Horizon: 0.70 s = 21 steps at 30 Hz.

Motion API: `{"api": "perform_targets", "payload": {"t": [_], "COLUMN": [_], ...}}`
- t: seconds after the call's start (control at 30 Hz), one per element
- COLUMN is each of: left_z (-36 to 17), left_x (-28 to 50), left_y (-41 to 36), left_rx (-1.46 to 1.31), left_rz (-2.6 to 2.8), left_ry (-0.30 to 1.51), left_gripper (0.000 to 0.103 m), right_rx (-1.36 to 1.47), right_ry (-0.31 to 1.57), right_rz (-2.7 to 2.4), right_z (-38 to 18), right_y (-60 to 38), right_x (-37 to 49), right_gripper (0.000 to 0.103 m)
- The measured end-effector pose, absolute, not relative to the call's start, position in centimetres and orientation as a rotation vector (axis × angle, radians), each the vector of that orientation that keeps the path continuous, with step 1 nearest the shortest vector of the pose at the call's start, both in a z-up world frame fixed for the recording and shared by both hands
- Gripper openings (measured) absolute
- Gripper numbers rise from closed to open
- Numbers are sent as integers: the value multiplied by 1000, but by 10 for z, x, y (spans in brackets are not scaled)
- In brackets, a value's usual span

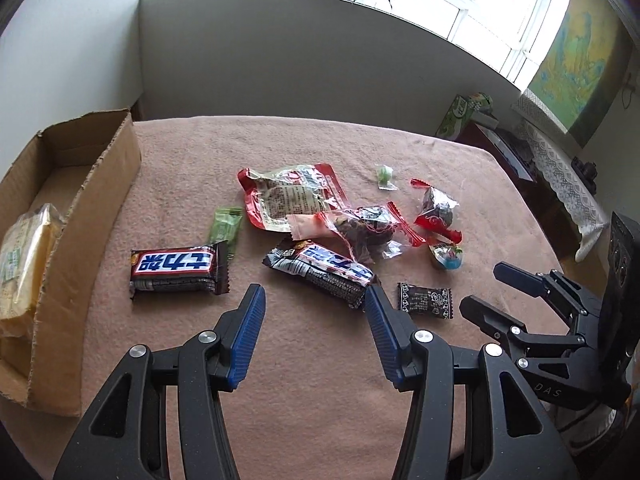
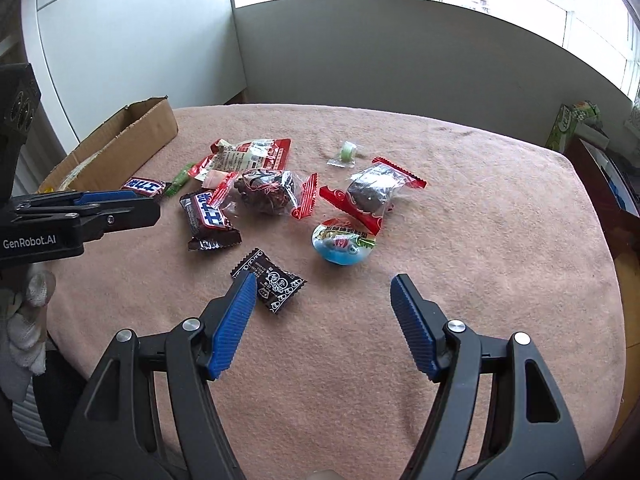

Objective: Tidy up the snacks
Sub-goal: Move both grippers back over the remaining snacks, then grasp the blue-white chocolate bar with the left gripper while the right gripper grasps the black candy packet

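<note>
Box (image 1: 92, 184) far left has just one yellow pack (image 1: 24, 264) in it. Approx ten snacks, e.g. choc bar (image 1: 176, 270), still on cloth (image 1: 304, 360) mid-table. Left gripper (image 1: 314, 300) & right gripper (image 2: 324, 286) both wide apart, holding nothing.

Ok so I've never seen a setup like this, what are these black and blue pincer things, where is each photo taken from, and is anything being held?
These are two hand-held claws, one in each hand of a person; no robot arm is involved. Each claw carries a camera looking forward along its blue-padded fingers. One picture is from the left claw, the other from the right claw. Both are open and hold nothing.

Below them is a table under a pink cloth with snacks scattered on it: two dark chocolate bars, a small black candy packet, red-edged clear packets, a round blue-bottomed cup and a small green sweet. A cardboard box sits at the left with a pale package inside.
</note>
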<state>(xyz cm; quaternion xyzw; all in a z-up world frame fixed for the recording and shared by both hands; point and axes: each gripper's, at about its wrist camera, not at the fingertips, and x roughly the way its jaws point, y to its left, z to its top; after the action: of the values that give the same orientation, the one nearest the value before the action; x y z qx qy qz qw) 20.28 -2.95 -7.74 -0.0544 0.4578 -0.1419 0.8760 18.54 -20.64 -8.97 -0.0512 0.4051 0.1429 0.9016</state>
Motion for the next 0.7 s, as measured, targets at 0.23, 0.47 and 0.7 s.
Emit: {"api": "perform_targets", "payload": {"t": [0.23, 0.47, 0.7], "left_z": [-90, -100, -110], "left_x": [223, 228, 217], "left_y": [-59, -73, -59], "left_rx": [-82, 19, 34], "left_rz": [-244, -175, -179], "left_ry": [1003, 989, 994], "left_gripper": [51, 59, 52], "right_rx": [-119, -129, -168], "right_ry": [833, 828, 849], "right_rz": [312, 327, 356], "right_z": [-93, -93, -101], "right_y": [-205, -199, -183], "right_x": [186, 187, 195], "right_gripper": [72, 72, 72]}}
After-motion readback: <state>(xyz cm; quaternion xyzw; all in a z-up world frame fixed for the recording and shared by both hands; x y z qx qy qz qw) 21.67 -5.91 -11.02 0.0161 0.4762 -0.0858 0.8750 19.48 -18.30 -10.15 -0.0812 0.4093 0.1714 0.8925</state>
